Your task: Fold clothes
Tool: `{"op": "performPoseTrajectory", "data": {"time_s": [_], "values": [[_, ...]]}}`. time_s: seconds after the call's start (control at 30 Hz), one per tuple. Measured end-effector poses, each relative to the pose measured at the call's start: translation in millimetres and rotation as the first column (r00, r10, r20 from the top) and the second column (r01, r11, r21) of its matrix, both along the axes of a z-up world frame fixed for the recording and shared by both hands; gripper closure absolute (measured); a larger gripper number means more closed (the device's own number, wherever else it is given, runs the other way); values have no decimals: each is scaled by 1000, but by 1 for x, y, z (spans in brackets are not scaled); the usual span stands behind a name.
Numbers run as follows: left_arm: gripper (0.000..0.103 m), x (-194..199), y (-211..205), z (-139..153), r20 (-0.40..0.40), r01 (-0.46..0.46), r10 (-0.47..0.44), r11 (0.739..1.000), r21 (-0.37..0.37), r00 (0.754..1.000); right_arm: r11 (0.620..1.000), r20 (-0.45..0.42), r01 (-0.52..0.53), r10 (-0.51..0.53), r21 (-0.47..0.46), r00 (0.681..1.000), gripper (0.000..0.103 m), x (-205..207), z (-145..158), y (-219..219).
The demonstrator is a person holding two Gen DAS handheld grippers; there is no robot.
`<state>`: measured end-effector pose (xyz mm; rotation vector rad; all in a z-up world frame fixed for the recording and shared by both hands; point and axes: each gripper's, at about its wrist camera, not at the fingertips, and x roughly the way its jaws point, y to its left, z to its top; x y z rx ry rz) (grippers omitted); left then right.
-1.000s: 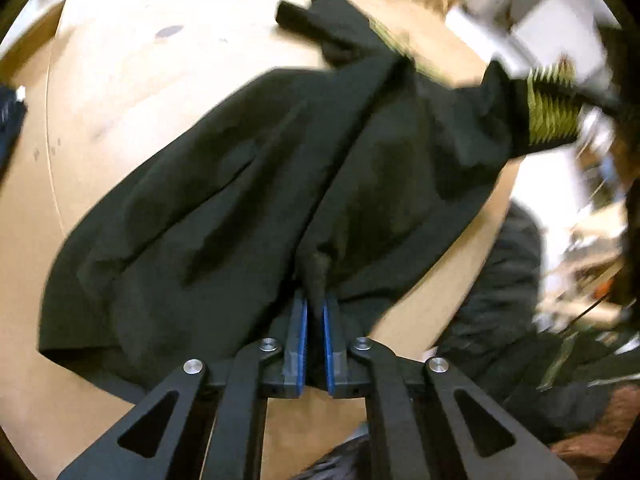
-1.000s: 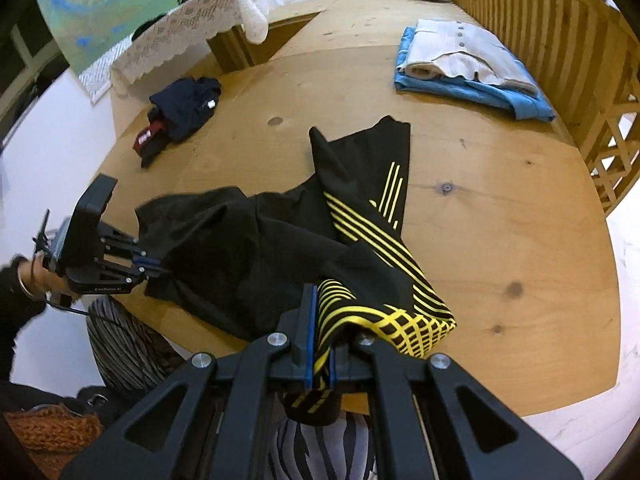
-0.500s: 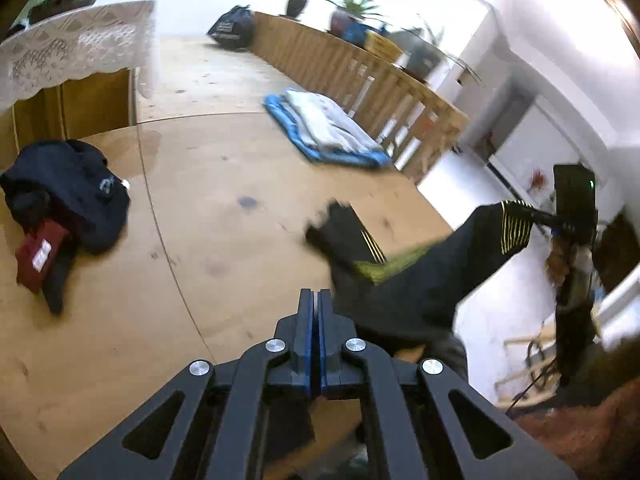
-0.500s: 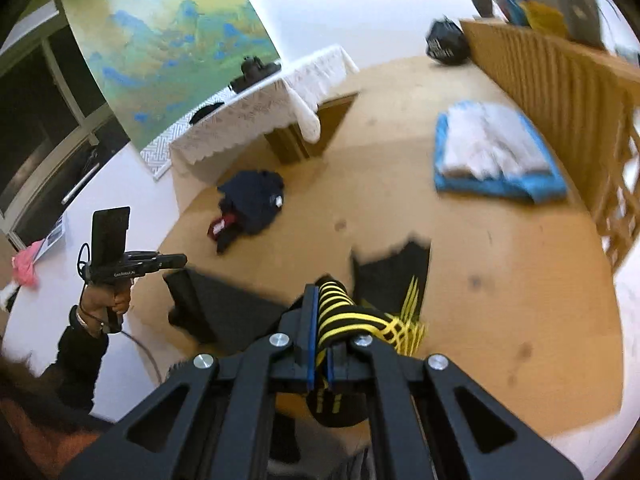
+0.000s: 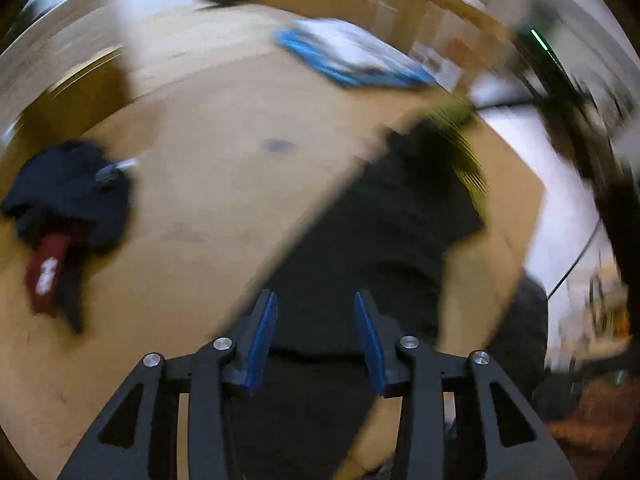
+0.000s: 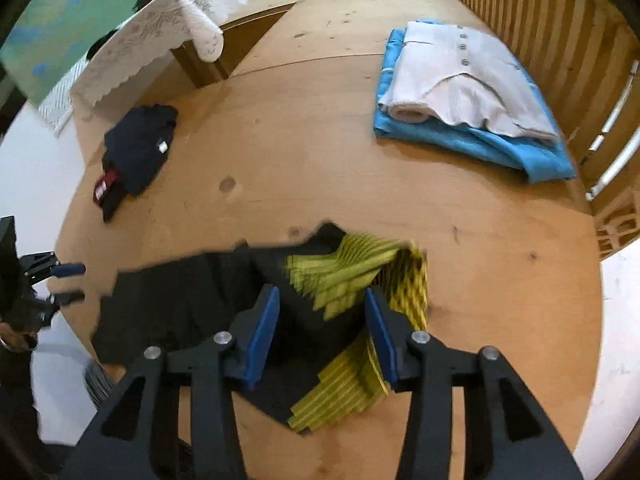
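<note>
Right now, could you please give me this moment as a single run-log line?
stage: release | left gripper: open | right gripper: open | black and yellow garment: on wooden table, blurred | folded stack: far right

folded garments (image 6: pixel 472 92): 2 | crumpled dark clothes (image 6: pixel 136 152): 1 pile | black-yellow garment (image 6: pixel 320 300): 1

You worked at a round wooden table (image 6: pixel 304 128). At eleven o'clock stood a side table under a white lace cloth (image 6: pixel 160 32), a blue-green painting (image 6: pixel 80 4) behind it. A slatted wooden railing (image 6: pixel 560 40) ran past two o'clock. The floor (image 6: pixel 616 320) was pale.
</note>
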<state>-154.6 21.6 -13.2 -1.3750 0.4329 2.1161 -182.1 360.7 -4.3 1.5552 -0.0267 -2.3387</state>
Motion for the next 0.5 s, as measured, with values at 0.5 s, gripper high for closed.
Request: {"op": "performPoseTrajectory", "data": {"time_s": [0.5], "values": [[63, 56, 97, -60, 11, 399, -414, 871, -287, 910, 1000, 99, 27, -25, -14, 995, 59, 53, -35, 38]]}}
